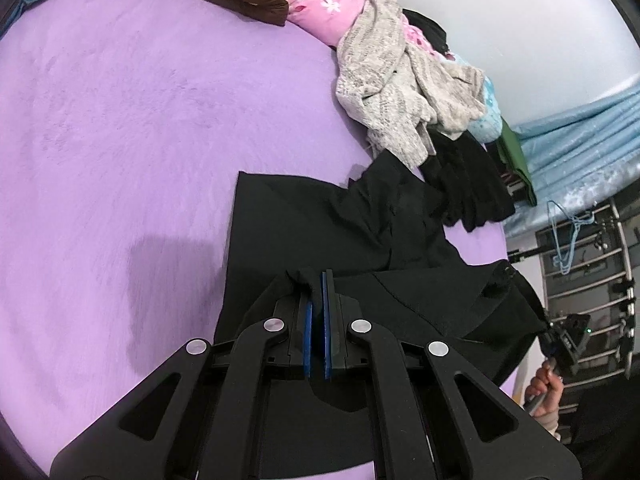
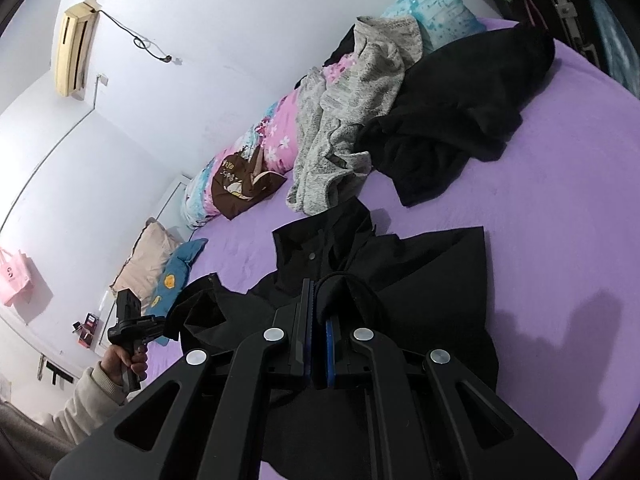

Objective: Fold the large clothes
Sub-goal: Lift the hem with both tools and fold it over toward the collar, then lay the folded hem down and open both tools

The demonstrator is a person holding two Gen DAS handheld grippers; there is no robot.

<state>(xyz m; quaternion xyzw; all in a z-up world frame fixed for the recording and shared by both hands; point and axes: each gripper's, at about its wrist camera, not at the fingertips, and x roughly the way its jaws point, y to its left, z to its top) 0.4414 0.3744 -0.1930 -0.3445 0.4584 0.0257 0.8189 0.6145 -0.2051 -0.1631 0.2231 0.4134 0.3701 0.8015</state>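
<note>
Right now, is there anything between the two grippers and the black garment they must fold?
Nothing visible. The left gripper and the right gripper are each already shut on a fold of the black garment, which lies on the purple bed cover. The grey knitted garment lies farther back.

Two grippers are in view: the left gripper (image 1: 318,280) at lower centre of its own view, the right gripper (image 2: 316,286) likewise. One black garment (image 1: 304,216) lies on one purple bed (image 1: 120,120). One grey knit sweater (image 2: 352,100) and one second black garment (image 2: 460,96) sit at upper right. One air conditioner (image 2: 76,48) hangs upper left. One pink bag (image 2: 14,280) hangs at the left edge.
</note>
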